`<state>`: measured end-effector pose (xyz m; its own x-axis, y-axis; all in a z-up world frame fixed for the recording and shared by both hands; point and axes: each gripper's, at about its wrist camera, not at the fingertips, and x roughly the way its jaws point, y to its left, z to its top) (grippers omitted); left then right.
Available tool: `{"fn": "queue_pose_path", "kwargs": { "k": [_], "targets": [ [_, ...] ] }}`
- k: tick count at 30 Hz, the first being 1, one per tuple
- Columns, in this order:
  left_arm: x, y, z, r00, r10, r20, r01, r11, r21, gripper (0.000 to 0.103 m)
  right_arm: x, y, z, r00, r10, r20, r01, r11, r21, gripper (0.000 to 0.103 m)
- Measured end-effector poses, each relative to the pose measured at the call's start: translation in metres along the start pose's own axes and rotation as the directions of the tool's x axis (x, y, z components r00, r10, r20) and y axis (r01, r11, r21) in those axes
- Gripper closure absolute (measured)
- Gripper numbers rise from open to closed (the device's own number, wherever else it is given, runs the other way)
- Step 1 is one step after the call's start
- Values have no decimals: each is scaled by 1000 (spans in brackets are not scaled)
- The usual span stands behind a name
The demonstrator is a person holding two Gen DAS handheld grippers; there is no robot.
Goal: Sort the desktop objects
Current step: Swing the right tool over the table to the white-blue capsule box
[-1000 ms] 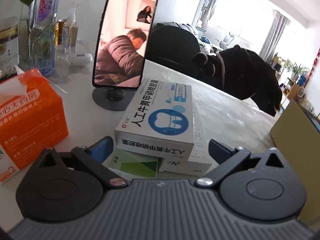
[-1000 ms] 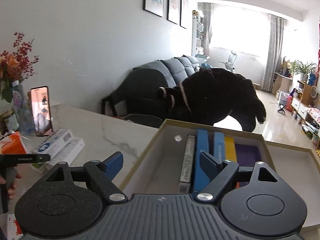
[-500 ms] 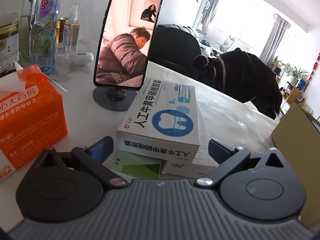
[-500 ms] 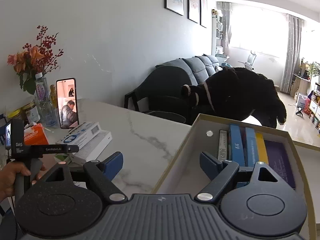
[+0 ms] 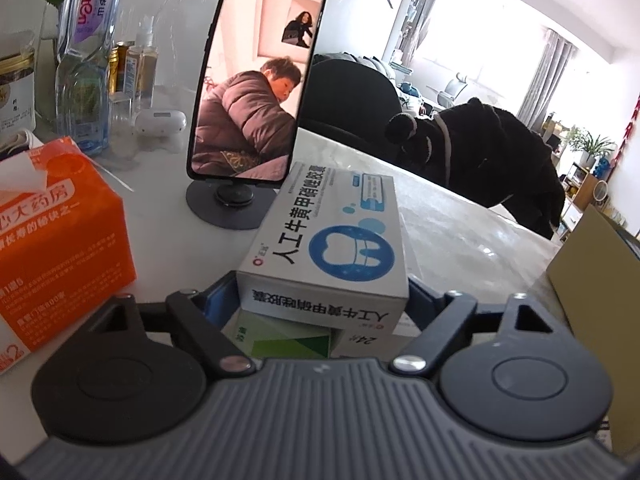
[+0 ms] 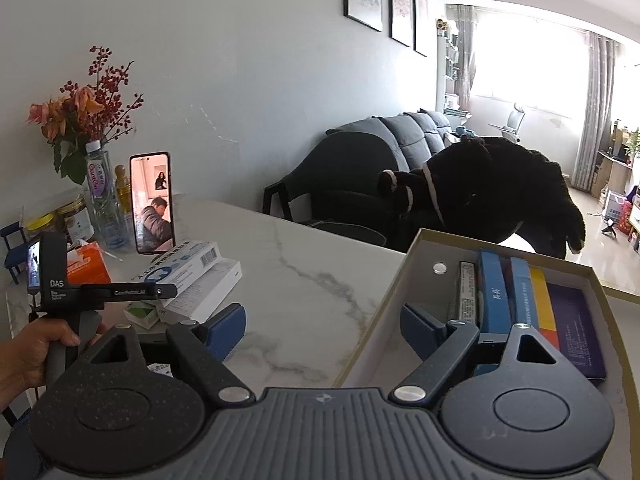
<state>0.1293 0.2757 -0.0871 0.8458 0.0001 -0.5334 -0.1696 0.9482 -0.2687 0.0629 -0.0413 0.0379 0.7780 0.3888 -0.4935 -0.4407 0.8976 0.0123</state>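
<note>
A white medicine box [image 5: 324, 240] with a blue tooth logo lies on top of a green-and-white box [image 5: 280, 336] and another white box [image 5: 372, 338]. My left gripper [image 5: 322, 300] straddles the top box's near end; its jaws are closing and both blue pads sit against the box's sides. From the right wrist view the same pile [image 6: 188, 268] lies far left, with a hand holding the left gripper [image 6: 132, 292] at it. My right gripper [image 6: 324, 320] hangs open and empty over the marble table, beside the open storage box [image 6: 416, 240] that holds several upright packs.
An orange tissue box [image 5: 60, 240] stands left of the pile. Behind it are a phone on a round stand [image 5: 256, 80], a water bottle [image 5: 84, 60] and small jars. A large black plush toy [image 6: 500, 192] sits beyond the table's far edge.
The left jaws have closed in from wide apart onto the sides of the white medicine box. The right gripper's view has swung left, bringing the pile and the left hand further into sight.
</note>
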Motion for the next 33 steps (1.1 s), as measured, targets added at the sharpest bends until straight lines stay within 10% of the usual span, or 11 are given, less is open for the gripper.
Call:
{"fn": "queue_pose_path", "kwargs": {
  "k": [18,33],
  "targets": [
    [-30,-15,-11,996,-17,-90,16,1000,-10,21,25,53,8,977,205,-51,-201,977,73,16],
    [-46,-33,-12,978,-63,-197,49,996,-72,21,86,56,-1,888,426,-173,-321,844,429,21]
  ]
}}
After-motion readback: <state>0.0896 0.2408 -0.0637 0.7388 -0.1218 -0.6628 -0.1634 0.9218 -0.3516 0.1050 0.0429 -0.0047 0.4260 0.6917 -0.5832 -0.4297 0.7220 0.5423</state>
